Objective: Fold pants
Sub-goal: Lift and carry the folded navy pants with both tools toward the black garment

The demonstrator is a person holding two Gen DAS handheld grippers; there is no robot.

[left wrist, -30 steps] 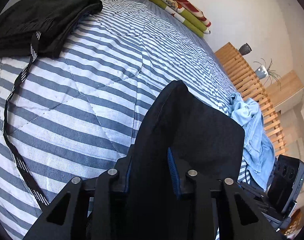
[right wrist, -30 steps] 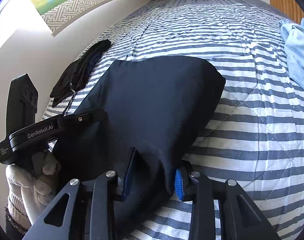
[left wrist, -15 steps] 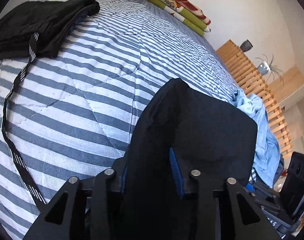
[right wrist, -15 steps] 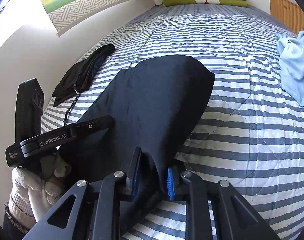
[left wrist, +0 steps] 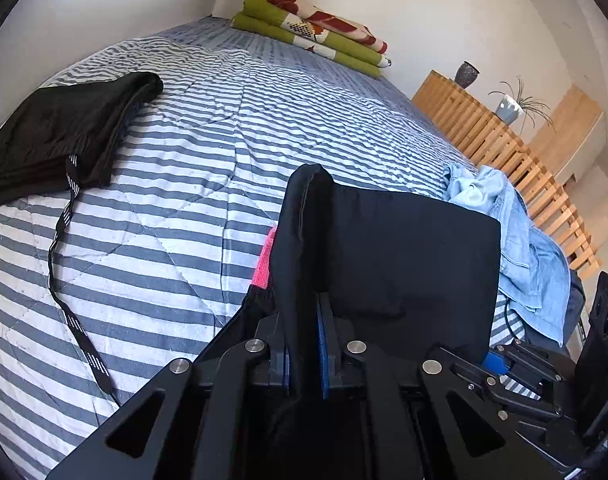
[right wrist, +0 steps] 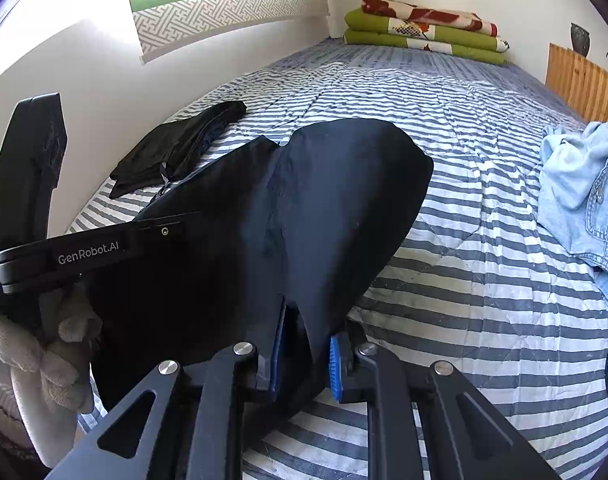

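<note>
Seen first from the left wrist, the left tongs (left wrist: 304, 356) are clenched on an edge of the dark pants (left wrist: 404, 248), the cloth being pinched between the blue pads; the jaws have just been closing, with that fabric between them. The pants are held up off the striped bed (left wrist: 192, 168), draped forward from the grip, and a strip of pink (left wrist: 266, 260) shows at their left edge; what it belongs to cannot be told. A black garment (left wrist: 60, 132) with a trailing drawstring (left wrist: 68, 240) lies well apart at the left, and a light-blue denim garment (left wrist: 516, 248) lies at the right. From the right wrist, the right tongs (right wrist: 304, 360) are seen with a bunched fold of the same pants (right wrist: 324, 208) between the pads, which have just been closing on it; the grip is judged to be made. The left tongs' body (right wrist: 88, 254) is seen at the left, carried in a gloved hand (right wrist: 44, 356). For the fold to be done well, both held edges should be kept level with each other and the cloth kept taut between them, so that no sag or twist is carried into the crease. The pants should be laid onto the bare stripes, clear of both other garments, and neither grip should be let go until the cloth rests flat.
</note>
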